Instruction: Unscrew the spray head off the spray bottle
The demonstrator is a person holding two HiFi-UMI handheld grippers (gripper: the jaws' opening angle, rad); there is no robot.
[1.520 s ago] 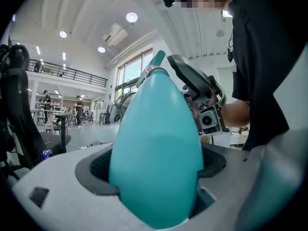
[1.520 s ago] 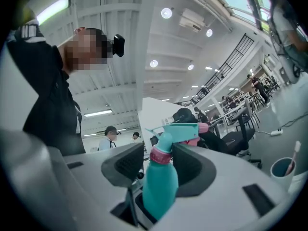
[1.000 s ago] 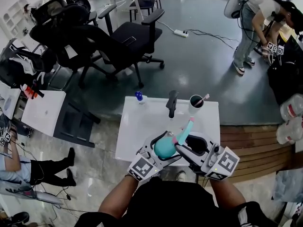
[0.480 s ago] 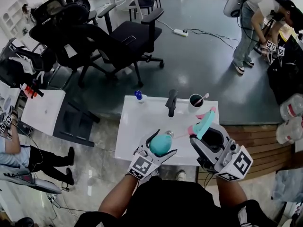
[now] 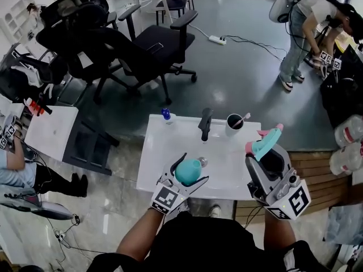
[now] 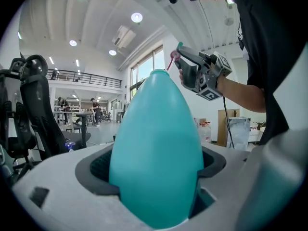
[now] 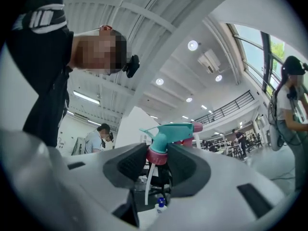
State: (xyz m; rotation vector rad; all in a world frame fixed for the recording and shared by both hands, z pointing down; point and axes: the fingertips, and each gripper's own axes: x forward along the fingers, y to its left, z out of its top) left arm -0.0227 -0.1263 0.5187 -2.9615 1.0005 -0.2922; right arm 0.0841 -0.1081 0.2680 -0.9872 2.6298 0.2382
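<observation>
1. The spray head point(image 5: 265, 142) is now clear of the spray bottle point(image 5: 188, 171). A second ago the two sat joined at the lower middle of the head view. Now the head is at the right of the frame, well apart from the bottle.
2. The right gripper point(image 5: 264, 147) has carried it there. Its fingers point(image 7: 129, 165) are clamped on the head's pink collar point(image 7: 157, 156), and the dip tube point(image 7: 149, 179) hangs free below.
3. The left gripper point(image 5: 193, 168) has barely shifted. Its fingers point(image 6: 96, 170) grip the teal bottle body on both sides, above the near edge of the white bench point(image 5: 164, 152).
4. The unscrewing therefore looks done, with head and bottle held as separate pieces. Likely all that remains is to set them down.
</observation>
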